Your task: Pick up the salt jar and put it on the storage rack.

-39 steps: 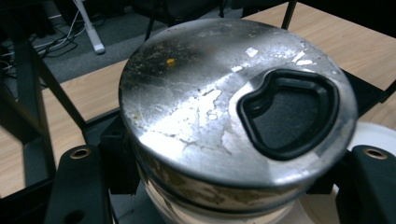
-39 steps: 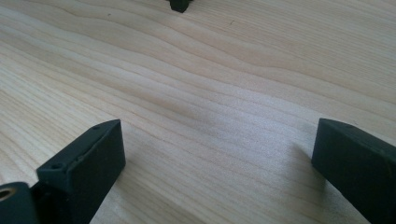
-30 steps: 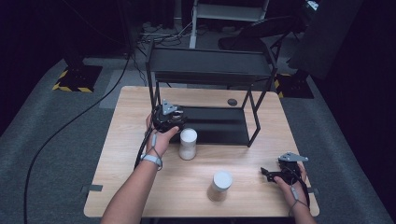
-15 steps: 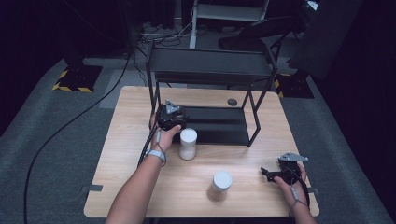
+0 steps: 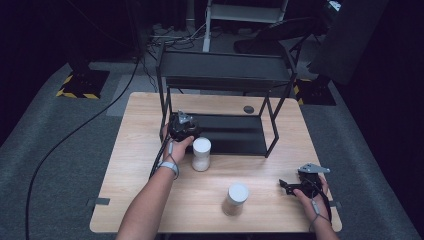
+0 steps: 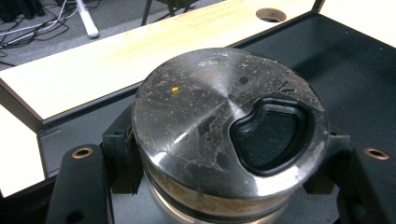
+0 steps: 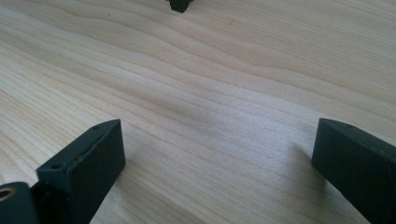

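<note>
At the far left of the wooden table [image 5: 125,165] a black cable [image 5: 75,132] trails over the grey floor toward the person's left forearm, which reaches in from the near edge. The left gripper [image 5: 181,127] sits at the left front corner of the black metal rack [image 5: 225,70], over the rack's lower shelf [image 5: 235,135]. In the left gripper view its jaws are clamped on the sides of a metal can [image 6: 229,126], one black jaw pressing each flank; the can stands upright, its scuffed dark lid facing up with a heart-shaped recess off to one side, and the black shelf lies under and around it, with the pale table edge beyond. Just right of that hand and a little nearer, a white jar [image 5: 201,154] stands on the table, close to the hand but apart from the rack. Farther right and nearer, a second white jar [image 5: 236,199] stands alone in the open middle of the table. A small dark disc [image 5: 248,109] lies on the table behind the rack's shelf. At the near right corner the right gripper [image 5: 295,186] rests low on the table in the person's right hand, well apart from both jars; the right gripper view shows its two black jaws spread wide with bare wood grain between them and nothing held
</note>
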Motion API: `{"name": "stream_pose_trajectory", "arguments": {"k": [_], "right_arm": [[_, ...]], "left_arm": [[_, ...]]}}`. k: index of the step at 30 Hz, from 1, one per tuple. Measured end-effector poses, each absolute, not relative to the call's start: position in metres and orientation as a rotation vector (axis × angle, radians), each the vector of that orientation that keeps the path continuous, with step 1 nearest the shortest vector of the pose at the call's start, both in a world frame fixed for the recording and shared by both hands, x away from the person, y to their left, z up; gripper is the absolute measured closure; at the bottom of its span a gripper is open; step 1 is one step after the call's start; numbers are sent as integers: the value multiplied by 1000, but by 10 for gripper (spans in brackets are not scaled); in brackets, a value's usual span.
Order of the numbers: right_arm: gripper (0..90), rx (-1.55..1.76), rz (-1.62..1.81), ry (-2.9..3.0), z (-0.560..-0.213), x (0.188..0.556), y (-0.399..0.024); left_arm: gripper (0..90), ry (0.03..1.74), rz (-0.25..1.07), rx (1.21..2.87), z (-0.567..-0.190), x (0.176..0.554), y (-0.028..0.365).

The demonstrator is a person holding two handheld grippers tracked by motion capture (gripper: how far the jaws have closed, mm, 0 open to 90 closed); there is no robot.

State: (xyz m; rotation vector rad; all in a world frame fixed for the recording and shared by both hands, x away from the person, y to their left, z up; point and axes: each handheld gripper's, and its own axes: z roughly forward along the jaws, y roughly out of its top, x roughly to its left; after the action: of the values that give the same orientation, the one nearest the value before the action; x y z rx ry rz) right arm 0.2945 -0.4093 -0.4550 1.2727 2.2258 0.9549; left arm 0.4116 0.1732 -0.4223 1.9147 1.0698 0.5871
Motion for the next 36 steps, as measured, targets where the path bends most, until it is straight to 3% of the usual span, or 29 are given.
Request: {"name": "stream_pose_trajectory", "arguments": {"k": [9, 12, 19, 21, 36], "right_arm": [[26, 1273, 955, 2226, -455, 294, -409], [26, 1273, 955, 2226, -455, 294, -409], [26, 1273, 955, 2226, -455, 294, -409], [26, 1273, 955, 2226, -455, 294, -409], [24, 1269, 954, 2231, -455, 296, -410]], "left_arm": [[297, 1056, 624, 1954, -417, 411, 167], [213, 1055, 629, 1910, -414, 407, 168], [200, 1017, 723, 1929, -392, 393, 161], [162, 1026, 691, 1904, -387, 392, 167], [132, 984, 672, 1839, -354, 334, 209]]}}
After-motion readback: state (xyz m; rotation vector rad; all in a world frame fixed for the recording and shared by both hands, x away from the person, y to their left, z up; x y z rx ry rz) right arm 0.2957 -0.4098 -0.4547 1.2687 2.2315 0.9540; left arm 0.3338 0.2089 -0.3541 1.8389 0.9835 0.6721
